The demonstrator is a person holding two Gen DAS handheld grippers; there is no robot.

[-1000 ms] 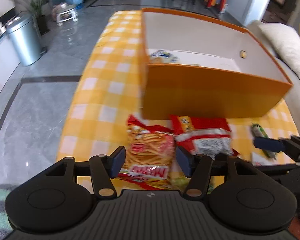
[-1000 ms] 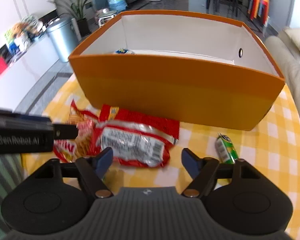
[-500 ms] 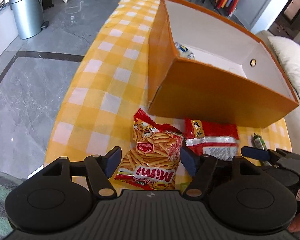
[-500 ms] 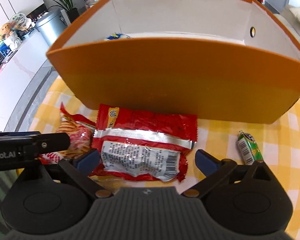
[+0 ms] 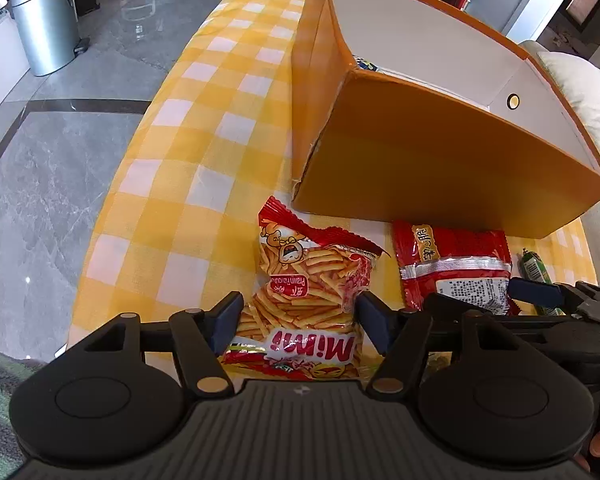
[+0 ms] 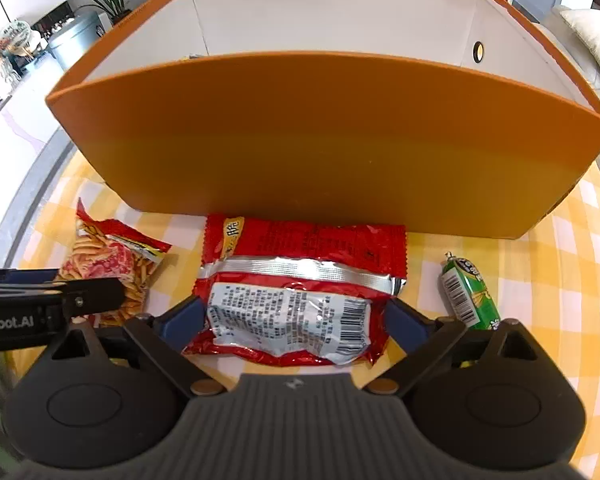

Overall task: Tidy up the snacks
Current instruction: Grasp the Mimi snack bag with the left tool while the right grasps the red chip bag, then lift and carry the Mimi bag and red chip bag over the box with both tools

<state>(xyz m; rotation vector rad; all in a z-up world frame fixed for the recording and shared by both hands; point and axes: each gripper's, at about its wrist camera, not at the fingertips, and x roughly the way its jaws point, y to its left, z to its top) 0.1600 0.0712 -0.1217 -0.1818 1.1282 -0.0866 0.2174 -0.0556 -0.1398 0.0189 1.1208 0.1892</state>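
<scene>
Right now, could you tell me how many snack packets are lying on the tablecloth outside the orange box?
3: the Mimi prawn-stick bag on the left, the red packet in the middle, and the small green packet on the right. Others may be hidden behind the orange box.

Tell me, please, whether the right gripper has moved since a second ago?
Yes. The right gripper has come down and closer toward the orange box; its open jaws now flank the red packet, which lay ahead of them before.

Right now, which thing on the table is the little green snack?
Find the big orange box on the checked cloth. In front of its right end, beside the red packet, lies the green snack: small, stick-shaped, the only green wrapper.
</scene>
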